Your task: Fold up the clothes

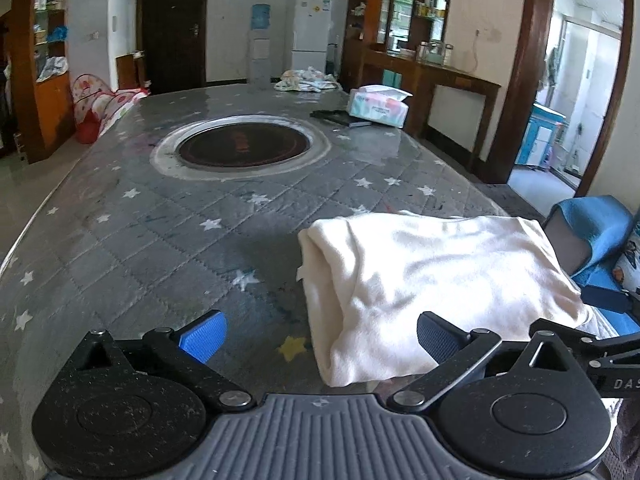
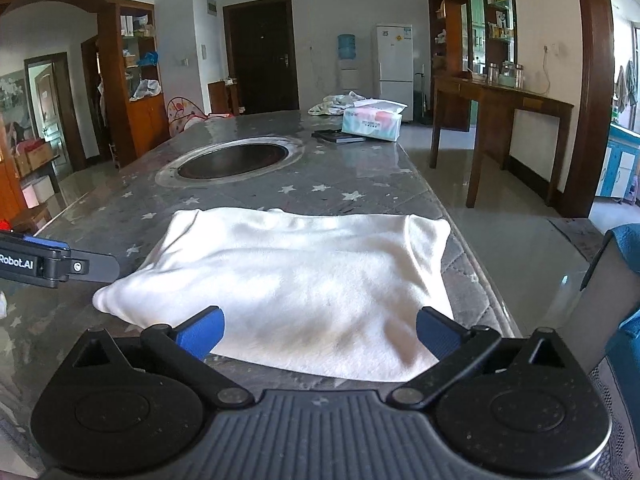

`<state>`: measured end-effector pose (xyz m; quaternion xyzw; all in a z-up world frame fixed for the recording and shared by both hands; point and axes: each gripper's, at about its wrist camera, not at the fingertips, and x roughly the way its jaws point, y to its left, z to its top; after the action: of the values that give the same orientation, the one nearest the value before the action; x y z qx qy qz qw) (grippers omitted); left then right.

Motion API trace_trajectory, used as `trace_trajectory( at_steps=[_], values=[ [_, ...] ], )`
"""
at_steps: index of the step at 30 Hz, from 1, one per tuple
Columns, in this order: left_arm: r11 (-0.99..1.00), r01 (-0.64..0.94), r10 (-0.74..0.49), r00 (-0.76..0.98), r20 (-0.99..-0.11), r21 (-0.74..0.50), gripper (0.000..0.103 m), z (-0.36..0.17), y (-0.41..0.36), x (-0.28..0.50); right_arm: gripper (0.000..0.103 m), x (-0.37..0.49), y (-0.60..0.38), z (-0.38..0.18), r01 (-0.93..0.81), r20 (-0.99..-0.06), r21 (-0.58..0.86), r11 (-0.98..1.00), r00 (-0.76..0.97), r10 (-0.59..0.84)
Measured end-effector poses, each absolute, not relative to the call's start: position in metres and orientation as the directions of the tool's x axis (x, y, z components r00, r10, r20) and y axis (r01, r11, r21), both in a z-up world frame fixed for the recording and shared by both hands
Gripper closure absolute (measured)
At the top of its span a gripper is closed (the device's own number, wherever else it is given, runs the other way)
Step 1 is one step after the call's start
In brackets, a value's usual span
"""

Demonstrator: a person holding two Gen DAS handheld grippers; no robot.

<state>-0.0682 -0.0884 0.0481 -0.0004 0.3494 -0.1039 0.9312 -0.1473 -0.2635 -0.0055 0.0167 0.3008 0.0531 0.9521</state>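
Observation:
A white garment (image 1: 432, 280) lies folded into a thick rectangle near the front right edge of the star-patterned table (image 1: 160, 240). My left gripper (image 1: 320, 340) is open just in front of the garment's near left corner. Its right blue pad sits beside the cloth, and neither pad presses on it. In the right wrist view the same garment (image 2: 288, 272) fills the middle. My right gripper (image 2: 320, 334) hangs open over its near edge with nothing pinched. The left gripper's finger (image 2: 96, 266) shows at the garment's left end.
A round dark hotplate (image 1: 240, 146) is set into the table's middle. Beyond it are a tissue box (image 1: 378, 106), a flat dark item (image 1: 340, 117) and a heap of clothes (image 1: 306, 79). A blue-covered chair (image 1: 600, 232) stands at the right. A wooden side table (image 2: 500, 100) stands across the floor.

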Motion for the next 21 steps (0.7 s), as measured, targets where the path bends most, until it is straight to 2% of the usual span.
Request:
trace_trajectory(
  at_steps=[21],
  values=[
    [0.980,0.194,-0.173,0.726,-0.666,-0.044,0.000,0.039,-0.087,-0.095,0.000,-0.160,-0.251,-0.005,-0.076,-0.597,0.069,0.995,0.795,0.102]
  ],
)
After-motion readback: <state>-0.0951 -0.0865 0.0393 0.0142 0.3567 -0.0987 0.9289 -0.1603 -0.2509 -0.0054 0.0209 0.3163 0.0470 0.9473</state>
